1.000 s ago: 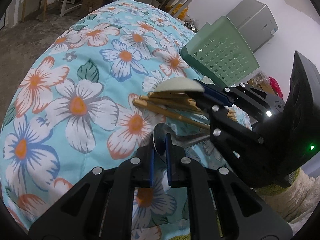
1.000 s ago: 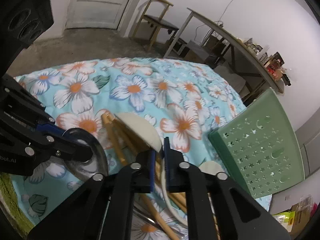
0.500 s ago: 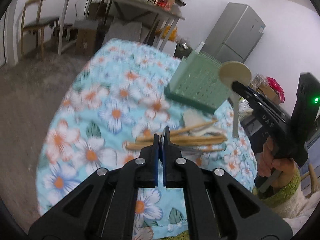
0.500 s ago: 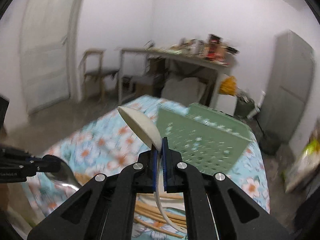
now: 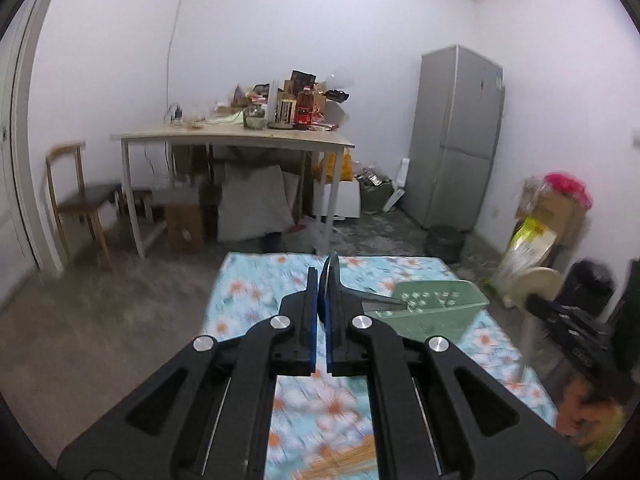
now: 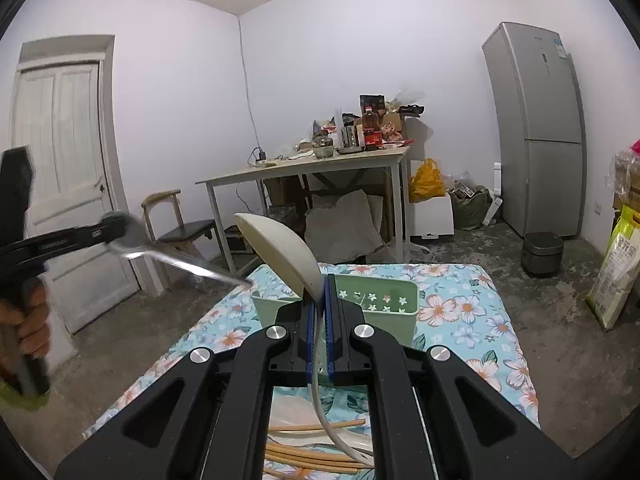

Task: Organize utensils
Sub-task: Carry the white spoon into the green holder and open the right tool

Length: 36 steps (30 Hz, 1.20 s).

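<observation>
Two spoons are up in the air at once. To the left of the green basket (image 6: 336,304), the left gripper (image 6: 116,222) is seen with its fingers clamped on the bowl of a metal spoon (image 6: 176,258), whose handle slants down toward the basket's left rim without quite reaching it. From the left wrist view the same spoon shows only as a thin edge pinched between the blue pads. Directly in front of the basket, the right gripper (image 6: 319,320) is pressed tight on the neck of a white ladle-like spoon (image 6: 280,252), bowl raised above the basket, handle trailing down behind the fingers. Nearer than the basket, wooden chopsticks (image 6: 316,456) are left lying on the floral tabletop (image 6: 460,308).

For the drop to go cleanly, each handle should probably be brought over the basket's open top and tipped steeply before the fingers are eased. One spoon at a time is judged safer, as the two tools are converging on the same opening. The metal spoon, gripped by its slick bowl, may pivot if swung fast.
</observation>
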Available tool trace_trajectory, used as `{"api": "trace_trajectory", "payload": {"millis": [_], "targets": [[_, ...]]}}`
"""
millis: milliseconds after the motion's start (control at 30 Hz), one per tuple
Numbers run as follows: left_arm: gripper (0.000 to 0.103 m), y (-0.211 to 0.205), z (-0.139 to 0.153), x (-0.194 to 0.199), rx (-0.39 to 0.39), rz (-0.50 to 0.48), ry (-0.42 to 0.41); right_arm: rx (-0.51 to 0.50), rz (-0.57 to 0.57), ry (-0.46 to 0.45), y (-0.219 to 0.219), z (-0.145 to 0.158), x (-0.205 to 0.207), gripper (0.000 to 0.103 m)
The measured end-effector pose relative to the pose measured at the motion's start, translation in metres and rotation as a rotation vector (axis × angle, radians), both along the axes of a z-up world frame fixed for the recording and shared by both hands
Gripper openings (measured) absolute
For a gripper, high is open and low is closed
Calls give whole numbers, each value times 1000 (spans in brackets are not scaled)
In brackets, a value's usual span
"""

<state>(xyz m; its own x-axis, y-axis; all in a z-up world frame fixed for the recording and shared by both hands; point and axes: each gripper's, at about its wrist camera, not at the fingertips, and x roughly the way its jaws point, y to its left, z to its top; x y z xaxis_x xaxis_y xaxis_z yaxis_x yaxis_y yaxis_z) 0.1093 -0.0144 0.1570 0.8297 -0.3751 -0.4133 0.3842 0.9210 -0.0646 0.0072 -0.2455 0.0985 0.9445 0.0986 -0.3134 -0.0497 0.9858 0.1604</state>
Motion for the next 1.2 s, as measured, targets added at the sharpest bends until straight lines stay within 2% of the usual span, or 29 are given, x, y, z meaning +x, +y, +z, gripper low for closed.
{"api": "trace_trajectory", "payload": {"millis": [100,167,300,433,567,667,733,800,1033,1200], "targets": [[2,-28,2,18,90,-16,-13,14,-5,-9,-7,-1,1,5],[2,-51,0,30,178,-11,-36,20,-11,-14,-13,-2,2,5],[2,-87,-10,56,301,-35,1,26,-22,-17,-22,-1,2,5],[2,-103,-19,69,335,-72,57,34,-24,-20,-27,1,6,5],[2,-107,-30,88,298,-102,142,67,-11,-21,-33,3,11,5],[7,-102,-41,99,179,-149,212,101,3,-27,-40,5,15,5],[21,-98,-46,100,124,-166,235,114,9,-37,-43,9,18,5],[29,-94,-47,101,79,-165,235,126,17,-46,-45,13,20,5],[56,-63,-42,88,-61,-135,206,141,61,-124,-50,41,42,5],[72,-34,-56,73,-131,-82,226,160,119,-189,-54,58,72,5]]}}
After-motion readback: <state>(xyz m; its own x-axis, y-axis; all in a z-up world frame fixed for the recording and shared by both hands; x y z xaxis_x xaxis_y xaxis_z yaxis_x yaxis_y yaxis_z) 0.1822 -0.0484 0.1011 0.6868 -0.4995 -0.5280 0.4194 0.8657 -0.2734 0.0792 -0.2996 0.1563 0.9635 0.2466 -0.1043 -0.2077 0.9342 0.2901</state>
